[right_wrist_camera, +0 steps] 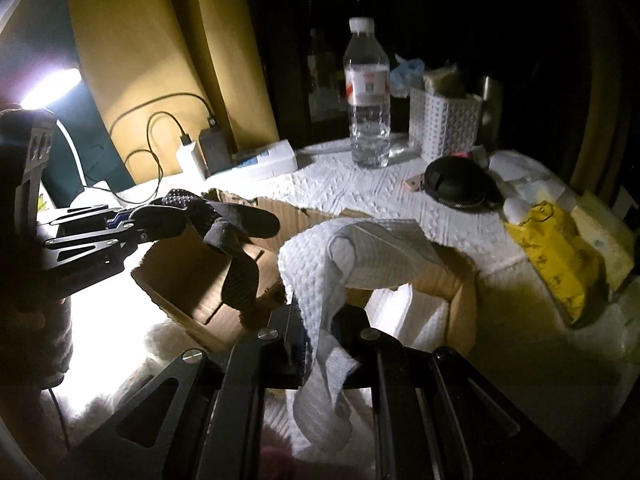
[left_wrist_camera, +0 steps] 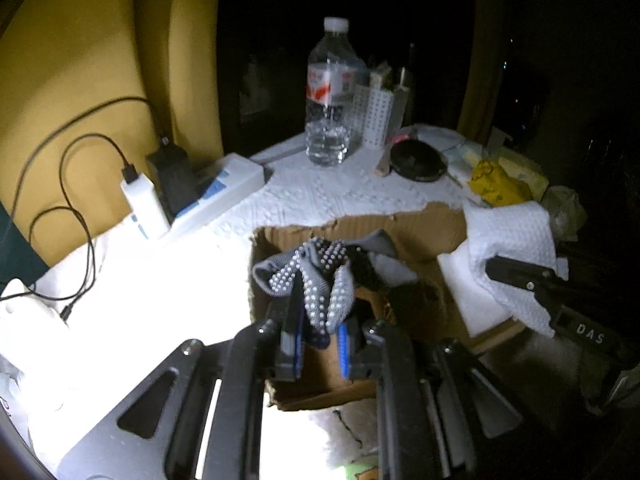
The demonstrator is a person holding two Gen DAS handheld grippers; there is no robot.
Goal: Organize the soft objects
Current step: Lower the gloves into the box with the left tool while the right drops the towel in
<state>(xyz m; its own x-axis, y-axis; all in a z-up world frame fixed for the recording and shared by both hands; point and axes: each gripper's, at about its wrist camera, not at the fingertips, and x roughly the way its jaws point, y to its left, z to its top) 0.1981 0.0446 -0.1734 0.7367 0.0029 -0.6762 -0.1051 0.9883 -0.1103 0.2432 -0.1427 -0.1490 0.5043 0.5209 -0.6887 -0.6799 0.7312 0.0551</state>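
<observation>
My left gripper is shut on a grey sock with white grip dots and holds it over an open cardboard box. In the right wrist view the left gripper shows at the left with the dark sock hanging from it into the box. My right gripper is shut on a white waffle cloth draped over the box's near right edge. The cloth and right gripper also show at the right in the left wrist view.
A water bottle, a white perforated basket, a black round pouch and a yellow packet sit on the white tablecloth. A power strip with chargers and cables lies at the left by a yellow curtain.
</observation>
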